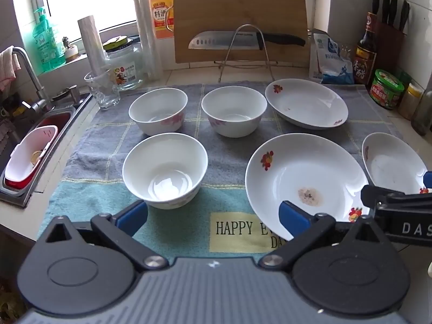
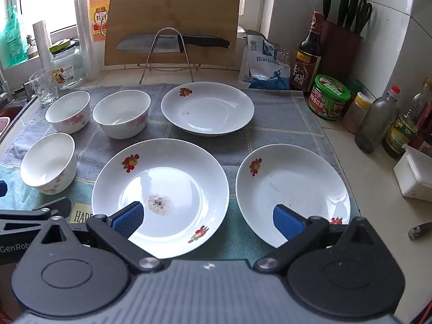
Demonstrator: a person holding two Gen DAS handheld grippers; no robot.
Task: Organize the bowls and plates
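Three white bowls and three white fruit-print plates stand apart on a grey-and-teal checked mat [image 1: 226, 159]. The near bowl [image 1: 164, 170] is left, with two bowls behind it [image 1: 158, 110] [image 1: 233, 109]. The soiled near plate [image 1: 305, 181] [image 2: 160, 194] is in the middle, another plate [image 2: 293, 194] is right of it and a third plate [image 2: 208, 108] is at the back. My left gripper [image 1: 213, 218] is open and empty above the mat's front, between the near bowl and the soiled plate. My right gripper [image 2: 208, 218] is open and empty above the gap between the two near plates.
A sink [image 1: 35, 145] with a red-and-white basket lies left. A cutting board [image 2: 172, 21] and knife on a wire rack stand behind the mat. A glass [image 1: 102, 89], jar and bottles are back left. Sauce bottles, jars, a knife block [image 2: 343, 35] and a white box [image 2: 415, 172] crowd the right.
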